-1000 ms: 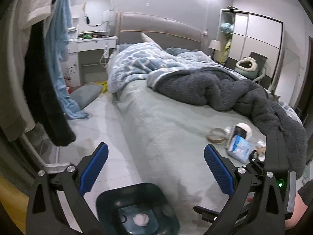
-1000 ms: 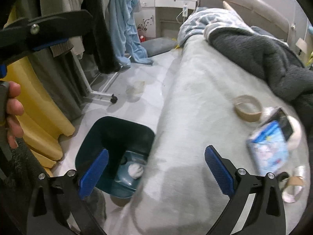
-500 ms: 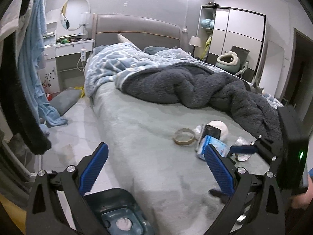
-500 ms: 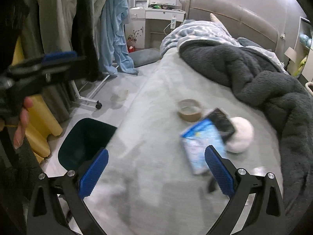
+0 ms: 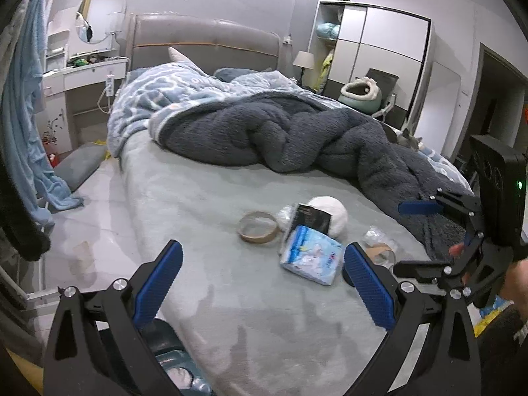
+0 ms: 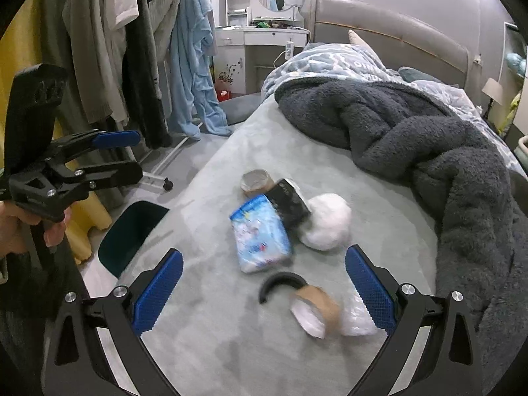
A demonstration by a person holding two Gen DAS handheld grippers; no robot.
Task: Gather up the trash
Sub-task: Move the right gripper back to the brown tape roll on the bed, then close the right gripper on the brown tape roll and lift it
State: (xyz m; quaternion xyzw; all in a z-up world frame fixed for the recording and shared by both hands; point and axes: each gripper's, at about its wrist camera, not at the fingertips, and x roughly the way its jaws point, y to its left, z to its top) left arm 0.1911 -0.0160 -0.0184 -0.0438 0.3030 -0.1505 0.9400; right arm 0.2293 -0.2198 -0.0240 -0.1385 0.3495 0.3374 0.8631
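Trash lies on the grey bed sheet [image 6: 204, 330]: a blue-white tissue pack [image 6: 260, 238] [image 5: 312, 257], a tape ring [image 6: 255, 182] [image 5: 258, 231], a black packet [image 6: 292, 203], a white fluffy ball [image 6: 326, 226] [image 5: 331, 216], a brown tape roll [image 6: 315, 310], a black curved piece [image 6: 280, 282] and clear plastic wrap [image 6: 354, 318] [image 5: 374, 236]. My right gripper [image 6: 262, 293] is open, hovering just above the tape roll and tissue pack. My left gripper [image 5: 262, 288] is open and empty over the bed's near edge. The dark teal bin [image 6: 132, 236] [image 5: 168, 359] stands on the floor beside the bed.
A dark fleece blanket [image 6: 429, 138] and a blue patterned duvet [image 5: 184, 95] are heaped across the bed. Clothes hang on a rack [image 6: 132, 49] at the left. A white vanity [image 6: 264, 39] and a wardrobe [image 5: 379, 52] stand at the back.
Both grippers have swung from the bin toward the trash on the bed. The right one has come closer over the tape roll and tissue pack. Both stay open.
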